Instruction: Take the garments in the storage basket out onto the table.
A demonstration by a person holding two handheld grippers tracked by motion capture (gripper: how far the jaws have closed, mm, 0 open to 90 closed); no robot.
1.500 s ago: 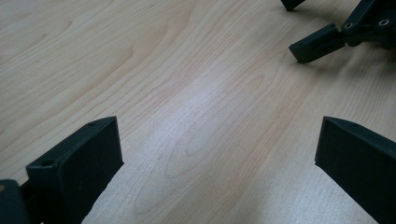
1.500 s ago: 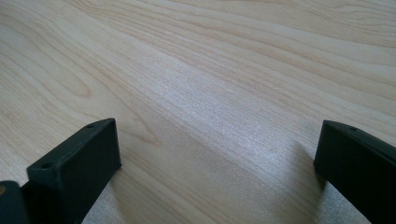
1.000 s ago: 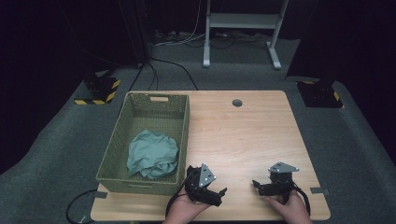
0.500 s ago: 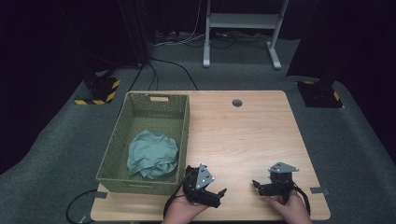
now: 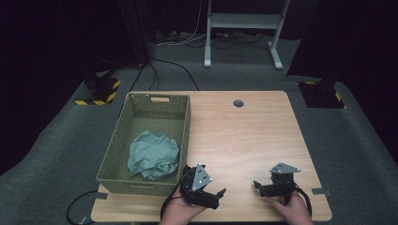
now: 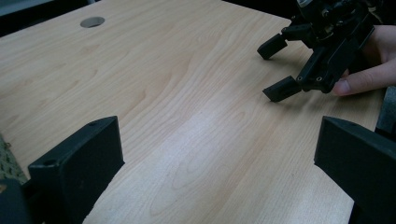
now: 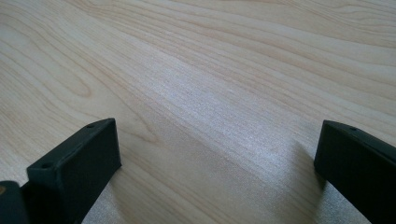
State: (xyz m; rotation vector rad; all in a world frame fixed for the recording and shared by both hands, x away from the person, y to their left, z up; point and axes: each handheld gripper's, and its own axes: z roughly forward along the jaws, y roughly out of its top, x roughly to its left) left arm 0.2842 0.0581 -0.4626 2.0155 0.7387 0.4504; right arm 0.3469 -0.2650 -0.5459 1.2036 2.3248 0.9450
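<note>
Lower centre of the high view, we see the left gripper (image 5: 217, 194) and right gripper (image 5: 258, 186) gaping wide, holding nothing, on the table (image 5: 244, 136). Cloth (image 5: 153, 154) lies in basket (image 5: 141, 108), left.

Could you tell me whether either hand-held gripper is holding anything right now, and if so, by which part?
Nothing is held. The left hand-held gripper and the right hand-held gripper both have their jaws spread over bare table; the green cloth lies untouched in the basket.
</note>
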